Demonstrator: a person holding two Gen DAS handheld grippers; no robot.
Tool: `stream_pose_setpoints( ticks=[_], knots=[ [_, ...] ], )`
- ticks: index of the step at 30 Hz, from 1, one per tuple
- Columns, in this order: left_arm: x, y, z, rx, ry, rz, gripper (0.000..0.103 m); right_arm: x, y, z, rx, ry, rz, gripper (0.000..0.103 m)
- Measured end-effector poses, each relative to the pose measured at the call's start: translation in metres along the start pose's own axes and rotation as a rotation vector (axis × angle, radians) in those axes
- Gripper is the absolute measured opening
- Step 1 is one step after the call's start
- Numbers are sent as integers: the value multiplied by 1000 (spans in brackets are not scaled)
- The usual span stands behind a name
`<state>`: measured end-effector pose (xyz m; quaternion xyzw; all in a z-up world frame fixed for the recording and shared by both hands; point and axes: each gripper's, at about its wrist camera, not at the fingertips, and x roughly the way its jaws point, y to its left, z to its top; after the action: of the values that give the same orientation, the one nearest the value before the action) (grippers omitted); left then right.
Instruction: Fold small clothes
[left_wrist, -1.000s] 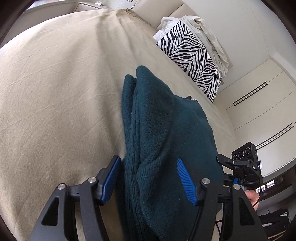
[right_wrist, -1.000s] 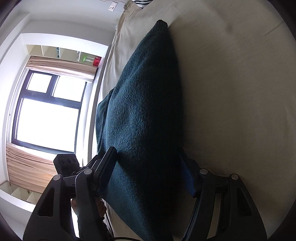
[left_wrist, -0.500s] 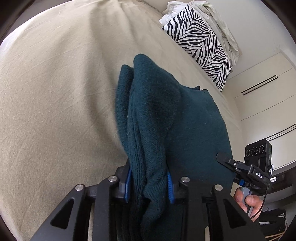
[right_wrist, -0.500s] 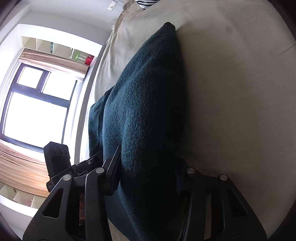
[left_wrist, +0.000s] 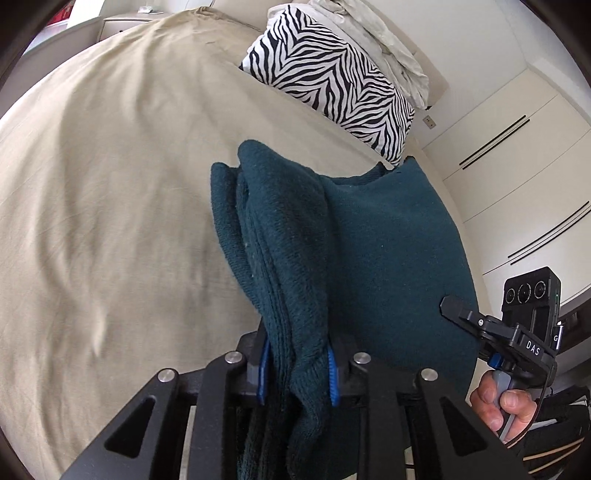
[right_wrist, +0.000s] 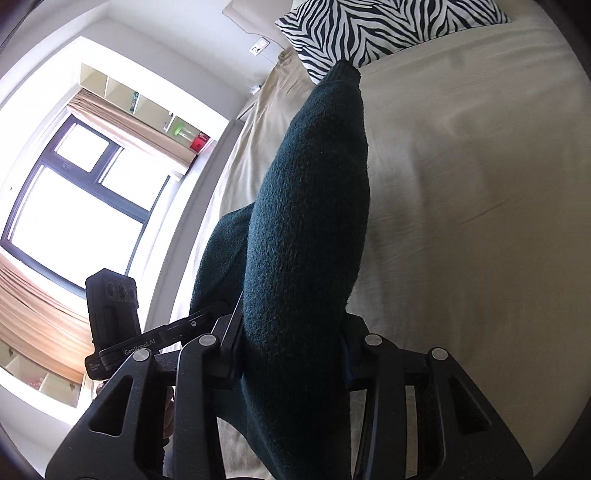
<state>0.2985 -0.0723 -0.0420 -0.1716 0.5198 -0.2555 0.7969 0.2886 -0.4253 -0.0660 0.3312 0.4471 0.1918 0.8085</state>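
A dark teal knitted garment (left_wrist: 369, 251) is folded in thick layers and hangs lifted above the beige bed (left_wrist: 110, 221). My left gripper (left_wrist: 297, 369) is shut on one near corner of its layered edge. My right gripper (right_wrist: 291, 354) is shut on the other near corner of the garment (right_wrist: 306, 229), which rises ahead of it as a bulging fold. The right gripper's body and the hand that holds it show in the left wrist view (left_wrist: 517, 343); the left one shows in the right wrist view (right_wrist: 118, 325).
A zebra-striped pillow (left_wrist: 332, 77) with crumpled white bedding (left_wrist: 384, 40) lies at the head of the bed. White wardrobe doors (left_wrist: 517, 166) stand on the right. A bright window (right_wrist: 74, 203) and open shelves (right_wrist: 147, 103) are on the left.
Both grippers have closed on the garment's near edge and lifted it off the bed. The views have swung up, so the pillow now shows more.
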Motion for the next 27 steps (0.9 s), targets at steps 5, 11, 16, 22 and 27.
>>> stream_pose_setpoints(
  ticks=[5, 11, 16, 22, 27],
  knots=[
    [50, -42, -16, 37, 61, -30, 25, -53, -62, -4, 73, -37, -30, 37],
    [108, -44, -34, 36, 91, 30, 35, -52, -149, -21, 223, 1, -102, 44],
    [96, -35, -38, 17, 67, -8, 40, -64, -182, -42, 299, -76, 2, 45],
    [62, -47, -62, 80, -2, 52, 41, -114, -130, -60, 202, -212, -133, 47],
    [59, -52, -88, 153, -5, 129, 49, -113, -87, -87, 65, -195, -121, 47]
  ],
)
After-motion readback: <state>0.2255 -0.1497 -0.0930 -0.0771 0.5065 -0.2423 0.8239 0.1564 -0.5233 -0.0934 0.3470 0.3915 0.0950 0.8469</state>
